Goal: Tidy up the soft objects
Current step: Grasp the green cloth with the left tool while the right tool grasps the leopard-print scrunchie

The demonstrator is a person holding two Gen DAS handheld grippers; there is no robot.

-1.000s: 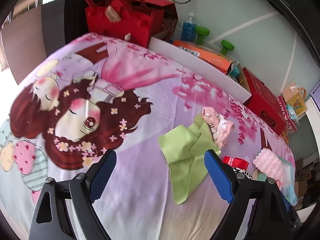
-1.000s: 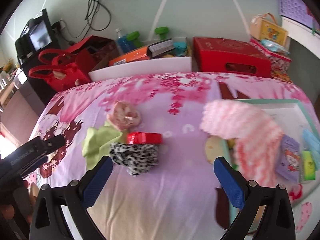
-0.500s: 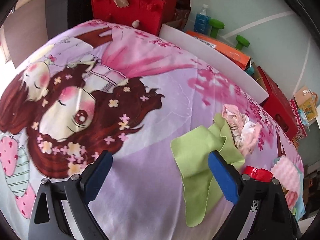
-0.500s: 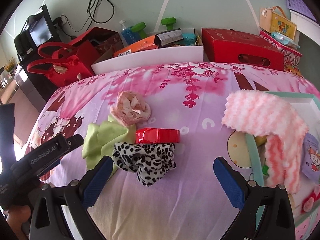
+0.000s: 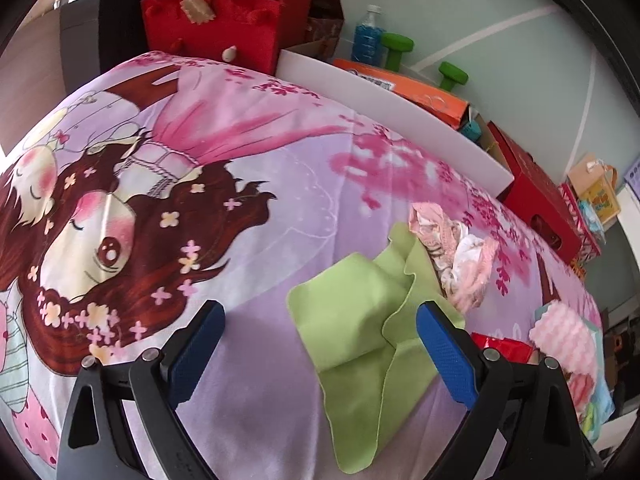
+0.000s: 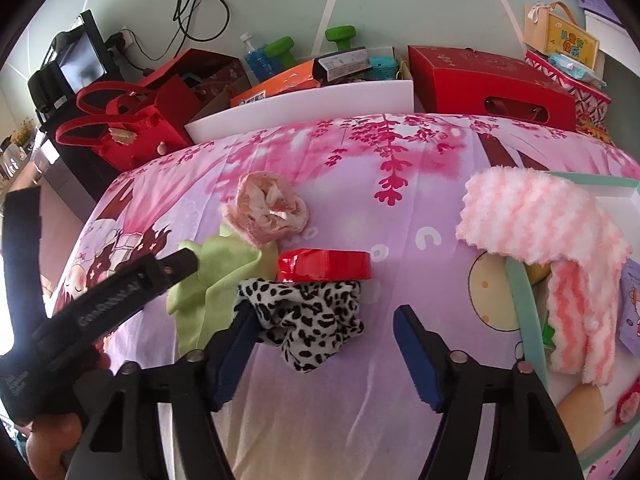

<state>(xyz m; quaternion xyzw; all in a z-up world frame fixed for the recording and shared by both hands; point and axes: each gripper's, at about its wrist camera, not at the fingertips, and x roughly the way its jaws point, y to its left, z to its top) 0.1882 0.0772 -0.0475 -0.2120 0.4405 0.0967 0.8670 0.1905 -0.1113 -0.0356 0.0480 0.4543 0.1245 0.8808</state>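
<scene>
A light green cloth (image 5: 360, 320) lies crumpled on the cartoon-print bedspread (image 5: 240, 208). My left gripper (image 5: 320, 312) is low over the cloth, open, with the cloth's left half between its blue pads and neither pad pressing on it. In the right wrist view a leopard-print cloth (image 6: 312, 320) lies between the pads of my right gripper (image 6: 326, 314), whose jaws are closing. Its left pad is at the cloth's edge and its right pad stands apart. A crumpled pink cloth (image 6: 264, 212) lies behind the green cloth (image 6: 224, 264). A fluffy pink-and-white sock (image 6: 540, 232) hangs over a teal tray's rim (image 6: 520, 292).
A red tape roll (image 6: 324, 264) sits right behind the leopard cloth. Beyond the bed's far edge stand a white board (image 6: 304, 108), red bags (image 6: 132, 128), a red box (image 6: 488, 84), green dumbbells (image 6: 280, 46) and a bottle. A left gripper finger (image 6: 176, 268) reaches over the green cloth.
The left gripper has sunk and come closer to the green cloth, which now lies between its pads. The right gripper's jaws have narrowed around the leopard cloth.
</scene>
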